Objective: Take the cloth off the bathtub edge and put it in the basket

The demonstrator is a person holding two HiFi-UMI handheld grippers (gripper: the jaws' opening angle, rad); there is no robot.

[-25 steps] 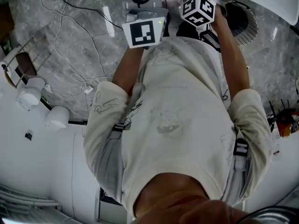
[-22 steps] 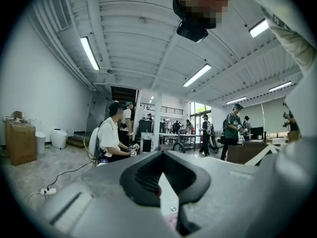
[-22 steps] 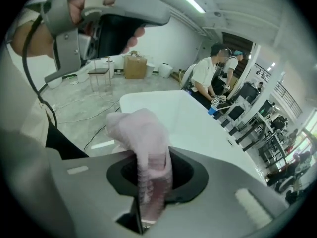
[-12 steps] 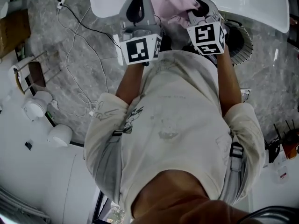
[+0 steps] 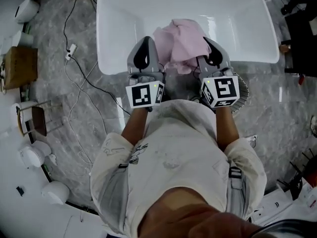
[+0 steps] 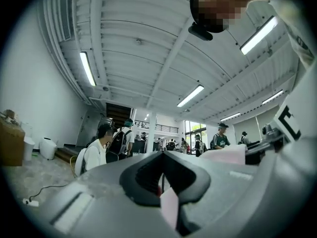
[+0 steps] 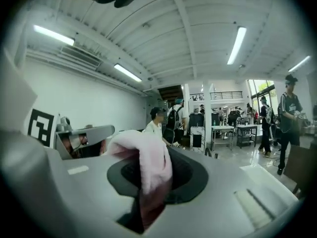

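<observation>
Soft, light and floppy by the look of it, the pink cloth sags at upper centre over the bathtub, its edges pinched in the nearly closed left tool and right tool, best held by bunched folds.

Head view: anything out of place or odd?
Nothing spilled or damaged. A loose cable trails across the floor left of the bathtub, which looks untidy. The pink cloth is bunched between the left gripper and right gripper, both pinching it.
</observation>
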